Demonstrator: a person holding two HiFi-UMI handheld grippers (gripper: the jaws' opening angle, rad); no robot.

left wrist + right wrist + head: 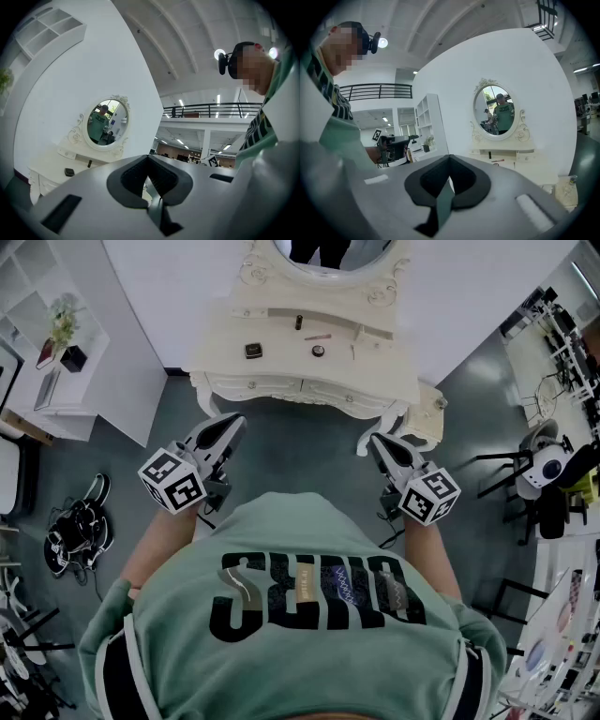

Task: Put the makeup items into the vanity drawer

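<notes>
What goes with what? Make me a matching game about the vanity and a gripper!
Things:
1. square compact
2. oval mirror
3. right gripper
4. stool

Matches:
A. shut, holding nothing
B. on the floor by the right end of the vanity
C. on the vanity top, left side
D. rising at the vanity's back

Pairs: 1-C, 2-D, 3-A, 4-B

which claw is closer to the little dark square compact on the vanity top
Left. The left claw sits before the cream vanity, almost in line with the dark square compact; the right claw is off toward the vanity's right end, farther away.
</notes>
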